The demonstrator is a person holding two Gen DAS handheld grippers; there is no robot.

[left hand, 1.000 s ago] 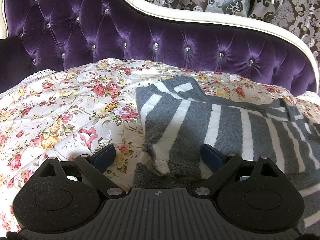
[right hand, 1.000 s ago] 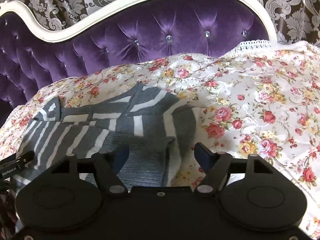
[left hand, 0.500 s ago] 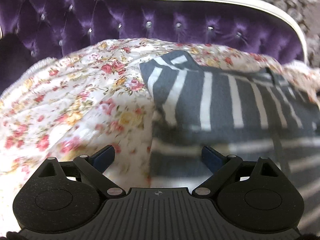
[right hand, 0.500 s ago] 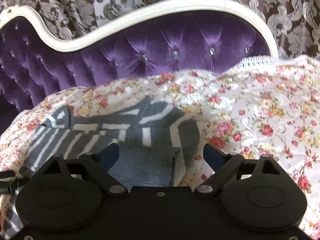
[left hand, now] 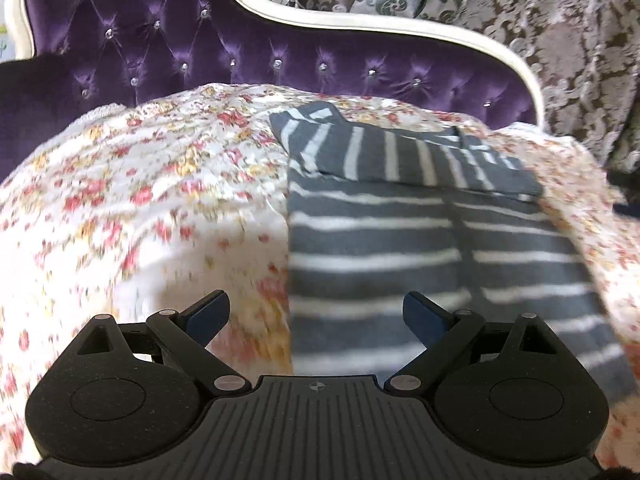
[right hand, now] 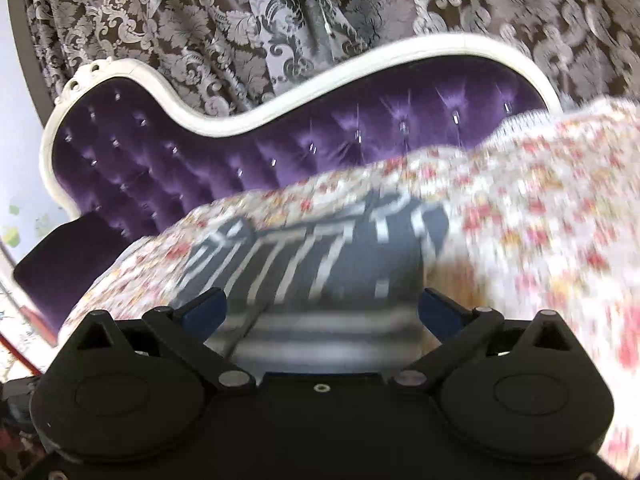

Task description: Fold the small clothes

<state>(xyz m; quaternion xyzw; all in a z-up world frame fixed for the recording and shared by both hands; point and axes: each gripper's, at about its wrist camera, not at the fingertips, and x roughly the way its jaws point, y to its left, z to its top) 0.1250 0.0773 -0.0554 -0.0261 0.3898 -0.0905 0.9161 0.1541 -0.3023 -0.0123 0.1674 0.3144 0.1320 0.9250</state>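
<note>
Stripes of grey and white mark the small sweater (left hand: 400,240), which lies flat on the floral bedspread (left hand: 140,200) in front of the purple tufted headboard (left hand: 200,40). Its far portion is folded across, forming a band with stripes running crosswise to those on the body below. We hold the left claw (left hand: 316,314) above the garment's near left edge, fingers spread wide and pinching nothing. Our right claw (right hand: 322,310) hovers over the sweater's right side, equally spread and empty; that view is blurred, so finer detail of the cloth there cannot be told. We judge that the top fold is laid and the next fold is yet to begin. The next move likely calls for lowering both claws to the near hem, closing on a corner each, then carrying the cloth over toward the folded band while keeping the edges even.
</note>
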